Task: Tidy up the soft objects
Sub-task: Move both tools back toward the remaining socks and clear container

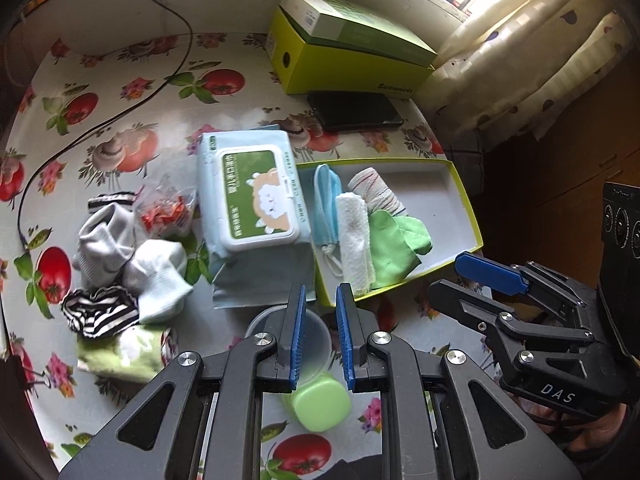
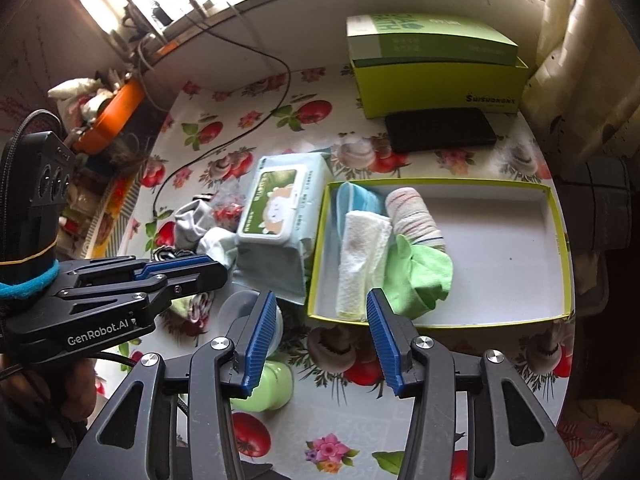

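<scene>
left wrist view: left gripper [image 1: 321, 300] jaws a narrow gap apart, nothing between them, hovering over the table near the tray's [image 1: 468, 200] near corner. socks [image 1: 132, 256] and striped cloth [image 1: 102, 314] lie loose left of the wipes pack [image 1: 254, 196].

right wrist view: right gripper [image 2: 320, 312] jaws apart, empty, above the tray's near rim. mask, white towel [image 2: 362, 256] and green cloth [image 2: 420, 276] already inside.

likely next: a sock. pinch its bunched middle, lift clear of the pack, set it in the tray's bare right half.

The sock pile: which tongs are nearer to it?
Left. The left tongs hang empty just right of the sock pile, beside the wipes pack. The right tongs hang farther right, at the tray's near edge.
</scene>
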`<state>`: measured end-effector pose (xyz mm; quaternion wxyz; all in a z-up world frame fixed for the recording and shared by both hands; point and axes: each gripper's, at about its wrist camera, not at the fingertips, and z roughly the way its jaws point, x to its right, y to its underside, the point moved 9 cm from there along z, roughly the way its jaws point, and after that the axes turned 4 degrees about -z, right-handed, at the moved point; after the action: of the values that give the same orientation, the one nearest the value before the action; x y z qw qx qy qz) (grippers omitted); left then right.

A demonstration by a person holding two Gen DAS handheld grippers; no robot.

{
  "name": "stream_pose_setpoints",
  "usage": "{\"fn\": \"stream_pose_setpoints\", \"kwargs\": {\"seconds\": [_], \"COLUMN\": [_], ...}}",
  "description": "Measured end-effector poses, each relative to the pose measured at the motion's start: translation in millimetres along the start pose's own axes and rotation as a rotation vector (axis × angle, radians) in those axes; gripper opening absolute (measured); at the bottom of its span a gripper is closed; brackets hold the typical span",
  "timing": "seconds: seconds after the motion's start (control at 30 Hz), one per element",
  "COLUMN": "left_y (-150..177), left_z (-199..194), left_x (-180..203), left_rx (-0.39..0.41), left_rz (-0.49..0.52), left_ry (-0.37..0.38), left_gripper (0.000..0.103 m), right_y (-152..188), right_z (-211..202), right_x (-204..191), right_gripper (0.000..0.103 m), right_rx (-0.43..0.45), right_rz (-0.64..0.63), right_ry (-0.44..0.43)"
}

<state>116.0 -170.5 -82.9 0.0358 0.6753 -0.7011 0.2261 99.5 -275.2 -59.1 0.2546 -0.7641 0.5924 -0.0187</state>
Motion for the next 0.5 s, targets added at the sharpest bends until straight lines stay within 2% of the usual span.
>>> {"fn": "stream_pose_setpoints", "kwargs": {"seconds": [0.5], "left_y": [16.6], "left_z": [-15.2], "left_x": [-28.0], "left_rx": [0.016], "left_rz": [-0.062], "left_ry": [-0.024], "left_gripper": [0.016], "right_y": [0.8], "right_z": [3.6], "right_x": [-34.0], "right_gripper": [0.048], "right_rx": [-0.010], "right_rz": [-0.066], "right_ry": [-0.019]}}
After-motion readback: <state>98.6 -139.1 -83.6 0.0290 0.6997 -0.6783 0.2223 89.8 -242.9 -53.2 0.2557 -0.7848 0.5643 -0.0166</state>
